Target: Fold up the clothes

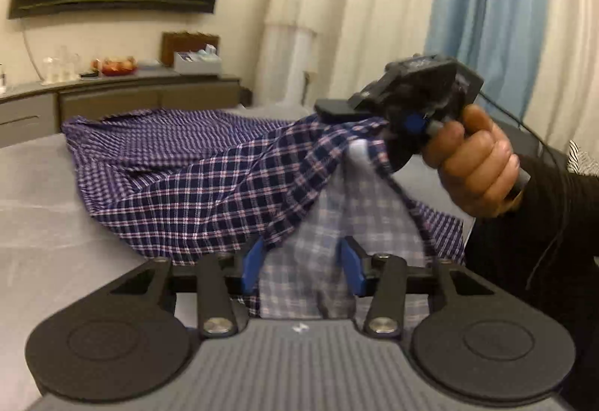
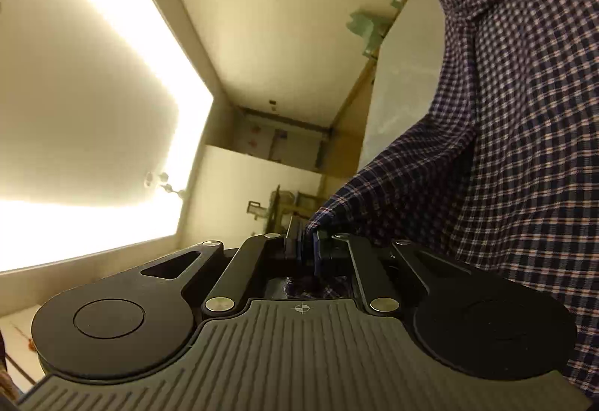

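A checked shirt (image 1: 179, 178) is spread over the bed (image 1: 33, 193), most of it lying ahead and to the left of the left gripper (image 1: 304, 266), whose blue pads are held wide apart with the paler inside of the cloth between them but not yet pinched. One corner is clamped by the right gripper (image 2: 307, 246), closed tight on the fabric and held up above the bed by the hand (image 1: 475, 163), so that the panel is lifted into a tent and a second edge is exposed for gripping before folding.
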A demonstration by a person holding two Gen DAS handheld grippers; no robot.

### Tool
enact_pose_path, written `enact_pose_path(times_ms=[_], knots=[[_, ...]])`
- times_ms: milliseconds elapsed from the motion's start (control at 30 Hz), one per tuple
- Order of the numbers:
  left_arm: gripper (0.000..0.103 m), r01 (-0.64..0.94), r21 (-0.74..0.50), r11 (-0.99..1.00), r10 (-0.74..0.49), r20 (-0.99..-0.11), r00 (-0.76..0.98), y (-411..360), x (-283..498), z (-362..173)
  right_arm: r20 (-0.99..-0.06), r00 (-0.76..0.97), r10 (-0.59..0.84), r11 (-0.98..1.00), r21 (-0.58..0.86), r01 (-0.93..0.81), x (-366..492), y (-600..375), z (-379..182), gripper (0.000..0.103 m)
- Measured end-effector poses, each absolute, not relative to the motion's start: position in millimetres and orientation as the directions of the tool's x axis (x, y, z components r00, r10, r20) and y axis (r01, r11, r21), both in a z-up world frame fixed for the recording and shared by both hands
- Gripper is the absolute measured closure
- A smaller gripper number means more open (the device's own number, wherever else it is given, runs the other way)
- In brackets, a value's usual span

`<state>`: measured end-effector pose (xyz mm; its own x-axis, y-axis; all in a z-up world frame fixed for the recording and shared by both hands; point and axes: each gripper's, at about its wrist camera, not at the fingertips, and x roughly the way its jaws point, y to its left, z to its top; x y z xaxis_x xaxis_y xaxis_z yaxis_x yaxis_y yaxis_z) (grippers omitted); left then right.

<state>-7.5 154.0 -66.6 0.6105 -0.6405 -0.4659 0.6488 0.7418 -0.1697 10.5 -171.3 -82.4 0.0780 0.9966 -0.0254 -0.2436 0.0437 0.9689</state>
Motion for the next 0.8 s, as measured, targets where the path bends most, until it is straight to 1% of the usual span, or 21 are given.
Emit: enact_pose_path(times_ms=[67, 233, 333, 367, 400, 433, 467, 500, 633, 733, 800], knots=[[0.060, 0.659, -0.197, 0.726, -0.659, -0.470, 0.586, 160.4, 4.3, -73.9, -0.032, 0.083, 0.996, 0.051, 0.970, -0.239, 11.9, -171.5, -86.7, 0.093], [0.060, 0.657, -0.290, 0.696, -0.707, -0.441, 0.553, 183.2, 15.0, -83.8, -0.029, 0.092, 0.995, 0.050, 0.971, -0.235, 17.9, -174.6, -86.1, 0.093], [0.061, 0.680, -0.347, 0.646, -0.755, -0.427, 0.498, 183.6, 23.7, -88.0, -0.027, 0.095, 0.995, 0.049, 0.971, -0.232, 21.3, -174.9, -84.9, 0.093], [0.063, 0.692, -0.372, 0.619, -0.777, -0.420, 0.469, 182.6, 24.4, -89.2, -0.028, 0.098, 0.995, 0.050, 0.972, -0.230, 22.3, -175.4, -84.6, 0.093], [0.070, 0.707, -0.394, 0.587, -0.800, -0.414, 0.434, 180.2, 23.7, -90.6, -0.029, 0.101, 0.994, 0.051, 0.972, -0.229, 24.0, -174.6, -84.9, 0.093], [0.075, 0.724, -0.408, 0.557, -0.820, -0.409, 0.401, 176.1, 19.4, -91.2, -0.030, 0.104, 0.994, 0.053, 0.972, -0.227, 25.7, -173.8, -85.2, 0.093], [0.083, 0.740, -0.416, 0.528, -0.837, -0.403, 0.371, 170.8, 12.0, -90.0, -0.030, 0.106, 0.994, 0.054, 0.973, -0.226, 27.4, -173.1, -85.3, 0.093], [0.084, 0.753, -0.421, 0.507, -0.849, -0.396, 0.350, 165.6, 3.8, -87.4, -0.029, 0.107, 0.994, 0.052, 0.973, -0.224, 28.6, -172.5, -84.8, 0.093], [0.084, 0.791, -0.408, 0.455, -0.877, -0.357, 0.320, 148.1, -50.5, -73.6, -0.015, 0.092, 0.996, 0.037, 0.971, -0.238, 32.0, -162.9, -79.3, 0.093], [0.079, 0.788, -0.389, 0.478, -0.871, -0.324, 0.369, 145.3, -89.4, -64.6, -0.007, 0.054, 0.998, 0.021, 0.966, -0.257, 24.9, -150.3, -72.5, 0.093], [0.077, 0.770, -0.391, 0.505, -0.860, -0.310, 0.406, 149.9, -110.4, -60.1, -0.020, 0.026, 0.999, 0.027, 0.963, -0.267, 17.6, -135.7, -73.0, 0.093]])
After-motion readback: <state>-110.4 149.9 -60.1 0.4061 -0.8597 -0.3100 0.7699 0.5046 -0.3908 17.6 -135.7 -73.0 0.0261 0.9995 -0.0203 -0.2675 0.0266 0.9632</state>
